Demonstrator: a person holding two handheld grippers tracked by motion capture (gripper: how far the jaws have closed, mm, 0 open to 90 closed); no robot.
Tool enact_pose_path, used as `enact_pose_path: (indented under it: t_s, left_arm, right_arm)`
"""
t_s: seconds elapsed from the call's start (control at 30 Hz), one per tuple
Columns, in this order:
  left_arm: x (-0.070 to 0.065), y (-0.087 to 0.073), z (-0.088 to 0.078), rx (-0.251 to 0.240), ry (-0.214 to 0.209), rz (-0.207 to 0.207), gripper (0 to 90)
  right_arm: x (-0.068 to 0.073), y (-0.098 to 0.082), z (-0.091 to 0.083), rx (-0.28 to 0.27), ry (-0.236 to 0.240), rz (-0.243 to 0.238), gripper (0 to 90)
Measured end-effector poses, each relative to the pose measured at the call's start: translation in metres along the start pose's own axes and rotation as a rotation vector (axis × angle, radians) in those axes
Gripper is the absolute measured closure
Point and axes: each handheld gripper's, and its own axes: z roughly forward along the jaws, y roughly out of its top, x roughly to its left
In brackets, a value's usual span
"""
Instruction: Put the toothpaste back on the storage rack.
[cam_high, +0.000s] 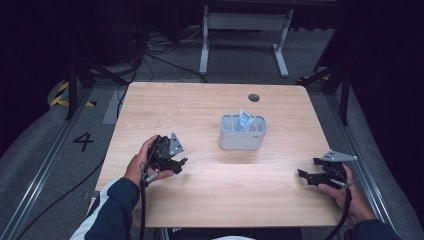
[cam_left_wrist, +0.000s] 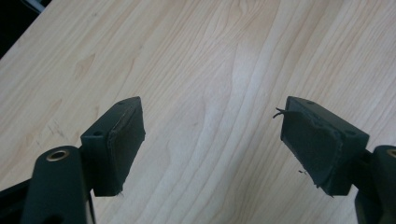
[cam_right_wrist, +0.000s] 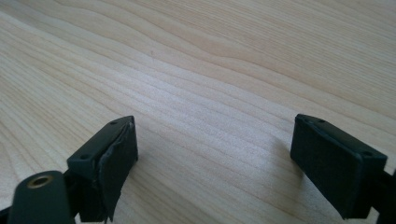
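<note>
A grey compartmented holder (cam_high: 242, 132) stands near the middle of the wooden table (cam_high: 210, 105), with a clear blue-printed packet (cam_high: 245, 120) upright in it. My left gripper (cam_high: 177, 164) hovers low over the table's left part, well left of the holder. Its jaws stand open in the left gripper view (cam_left_wrist: 212, 140), with bare wood between the pads. My right gripper (cam_high: 306, 175) rests low near the table's right front, pointing left. In the right gripper view (cam_right_wrist: 215, 161) its jaws are wide apart and hold nothing.
A round cable hole (cam_high: 254, 97) sits in the table's far part. Beyond the table stands a white frame (cam_high: 245, 30) on the grey floor, with cables (cam_high: 160, 50) lying at the far left. Dark stands flank both sides.
</note>
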Motion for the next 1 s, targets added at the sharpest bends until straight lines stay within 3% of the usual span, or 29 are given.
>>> enact_pose_path:
  t_s: [0.07,0.37,0.63,0.8,0.87,1.0]
  left_arm:
    - [0.001,-0.006,-0.001,0.025,0.008,0.001,22.2]
    - [-0.001,-0.036,-0.002,0.051,0.009,-0.015,22.3]
    - [-0.005,-0.065,-0.004,0.065,-0.010,-0.064,22.1]
    - [-0.002,-0.084,-0.010,0.017,-0.038,-0.151,21.2]
    - [-0.001,-0.086,-0.011,0.013,-0.047,-0.163,20.9]
    - [0.003,-0.104,-0.014,-0.030,-0.106,-0.272,19.5]
  right_arm:
    - [0.000,0.000,0.000,0.000,0.000,0.000,15.0]
    - [0.000,0.000,0.000,0.000,0.000,0.000,15.0]
    - [0.000,0.000,0.000,0.001,0.003,-0.002,14.8]
    - [0.000,0.000,0.000,0.001,0.003,-0.002,14.8]
    - [0.000,0.000,0.000,0.001,0.003,-0.002,14.8]
    - [0.000,0.000,0.000,0.001,0.002,-0.001,14.8]
